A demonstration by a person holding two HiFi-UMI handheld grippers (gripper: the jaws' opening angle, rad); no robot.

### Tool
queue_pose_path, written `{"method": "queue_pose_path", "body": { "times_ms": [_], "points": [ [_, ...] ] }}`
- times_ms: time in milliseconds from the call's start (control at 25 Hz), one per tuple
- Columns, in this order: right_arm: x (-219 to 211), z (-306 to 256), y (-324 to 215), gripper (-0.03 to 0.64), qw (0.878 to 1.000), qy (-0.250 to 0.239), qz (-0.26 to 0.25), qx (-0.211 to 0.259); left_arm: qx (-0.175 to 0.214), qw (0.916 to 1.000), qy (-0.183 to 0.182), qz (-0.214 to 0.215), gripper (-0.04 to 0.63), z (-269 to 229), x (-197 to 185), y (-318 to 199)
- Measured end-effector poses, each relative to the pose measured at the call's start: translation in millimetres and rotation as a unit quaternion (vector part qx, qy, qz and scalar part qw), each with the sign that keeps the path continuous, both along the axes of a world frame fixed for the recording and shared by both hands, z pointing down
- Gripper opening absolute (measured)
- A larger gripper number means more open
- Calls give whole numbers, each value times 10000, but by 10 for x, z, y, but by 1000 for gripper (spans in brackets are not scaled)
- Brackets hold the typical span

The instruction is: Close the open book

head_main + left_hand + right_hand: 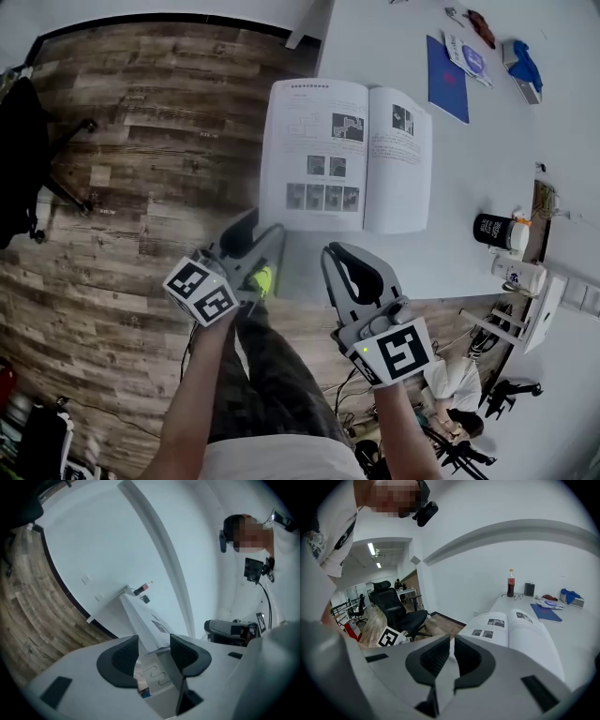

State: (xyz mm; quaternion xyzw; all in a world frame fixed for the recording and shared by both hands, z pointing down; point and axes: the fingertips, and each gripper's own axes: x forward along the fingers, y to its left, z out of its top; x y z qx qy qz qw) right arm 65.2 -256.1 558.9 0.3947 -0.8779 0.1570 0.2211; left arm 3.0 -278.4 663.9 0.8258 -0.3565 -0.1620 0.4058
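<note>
1. On the white table (375,37), in the head view, the open book (347,155) is lying flat, pages up. The left gripper (267,225) is hovering at the book's near left corner. The right gripper (330,249) is waiting just short of the book's near edge.
2. In the left gripper view, the left gripper (154,641) is standing wide, with the book's (140,616) corner showing in the gap; its pads seem to be clear of it.
3. In the right gripper view, the right gripper (452,641) is narrowed to a slit and holding nothing, with the book (506,627) lying beyond it.
</note>
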Motion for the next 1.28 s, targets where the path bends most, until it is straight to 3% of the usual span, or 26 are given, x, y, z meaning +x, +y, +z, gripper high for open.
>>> {"method": "queue_pose_path", "body": {
  "times_ms": [160,400,920,1280],
  "points": [
    [8,-25,-13,31,10000,-43,34,43,356,9986,-340,-197,116,-178,-78,-27],
    [20,-46,20,31,9999,-87,108,63,646,9959,-607,-156,77,-392,-24,-18],
    [147,-343,-76,31,9975,-376,493,343,912,9870,-1290,288,46,-903,118,-68],
    [532,-679,-113,31,9934,-448,849,636,1299,9701,-1915,736,46,-1520,439,-165]
  ]
}}
